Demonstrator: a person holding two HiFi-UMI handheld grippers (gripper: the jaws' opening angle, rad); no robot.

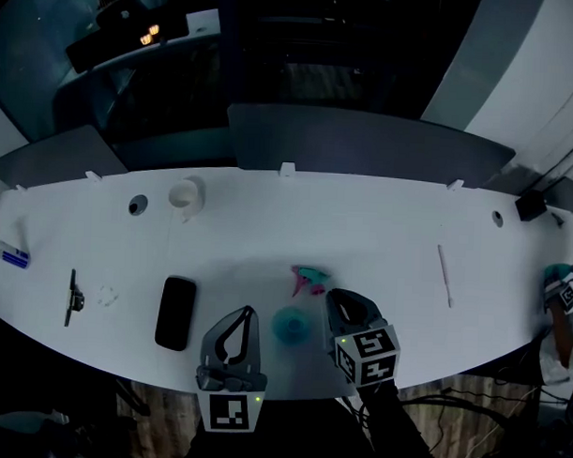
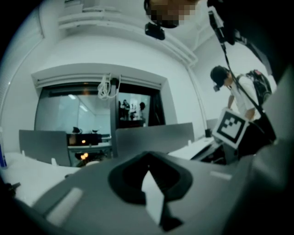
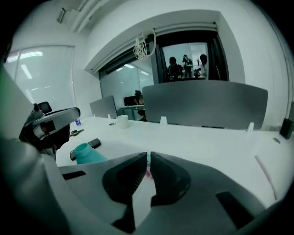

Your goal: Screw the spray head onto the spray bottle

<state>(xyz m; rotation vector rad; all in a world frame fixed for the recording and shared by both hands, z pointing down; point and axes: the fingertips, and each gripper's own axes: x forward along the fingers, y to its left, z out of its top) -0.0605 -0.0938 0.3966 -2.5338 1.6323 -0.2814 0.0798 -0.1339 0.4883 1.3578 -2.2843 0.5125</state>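
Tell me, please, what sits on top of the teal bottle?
Nothing: the bottle has a bare neck; the spray head lies on the table near it. Its contents cannot be seen.

Left claw (image 2: 148,161) and right claw (image 3: 149,158) both closed, apparently empty.

I could read no words, numbers or brand names anywhere. The only signs were black-and-white square markers on the cube (image 1: 230,411) of my left gripper (image 1: 250,312) and the cube (image 1: 367,353) of my right gripper (image 1: 333,296); they spelled nothing.
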